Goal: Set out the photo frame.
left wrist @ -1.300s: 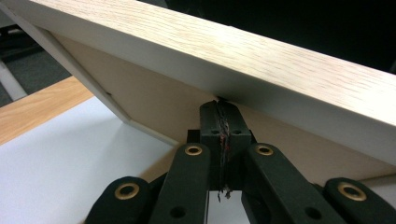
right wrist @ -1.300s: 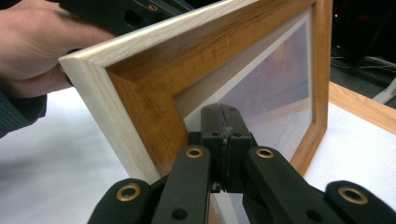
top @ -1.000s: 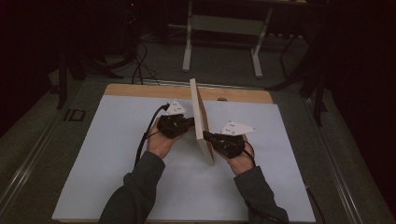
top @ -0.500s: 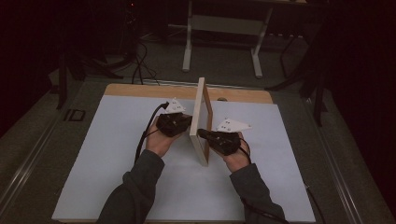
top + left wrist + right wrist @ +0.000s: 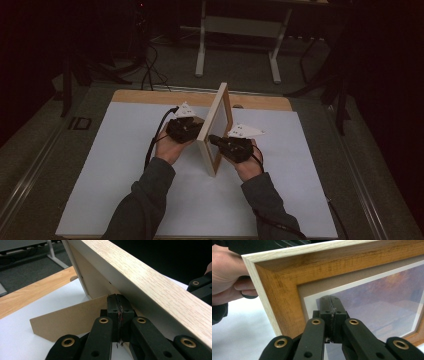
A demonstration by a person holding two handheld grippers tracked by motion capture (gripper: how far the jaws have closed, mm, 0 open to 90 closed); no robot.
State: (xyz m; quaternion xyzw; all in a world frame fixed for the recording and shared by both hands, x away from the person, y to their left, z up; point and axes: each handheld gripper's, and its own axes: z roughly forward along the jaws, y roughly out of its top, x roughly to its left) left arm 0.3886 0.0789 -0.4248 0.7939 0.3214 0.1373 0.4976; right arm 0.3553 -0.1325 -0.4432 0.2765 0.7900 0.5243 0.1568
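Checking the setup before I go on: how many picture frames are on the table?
1. The frame stands on edge mid-table on the white sheet, between the left gripper at its back and the right gripper at its front. Nothing seems hidden.

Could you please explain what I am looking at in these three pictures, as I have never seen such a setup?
A person sits at a table covered with a white sheet and holds a black hand-held tool in each hand. The high view looks down from above; the other two come from cameras riding on each tool, looking along its jaws. A wooden picture frame stands on edge between the tools. The left tool has its jaws shut and sits at the frame's back, where the cardboard stand folds out. The right tool, also shut, presses against the front glass. Neither clamps anything; they seem to steady the frame from both sides.
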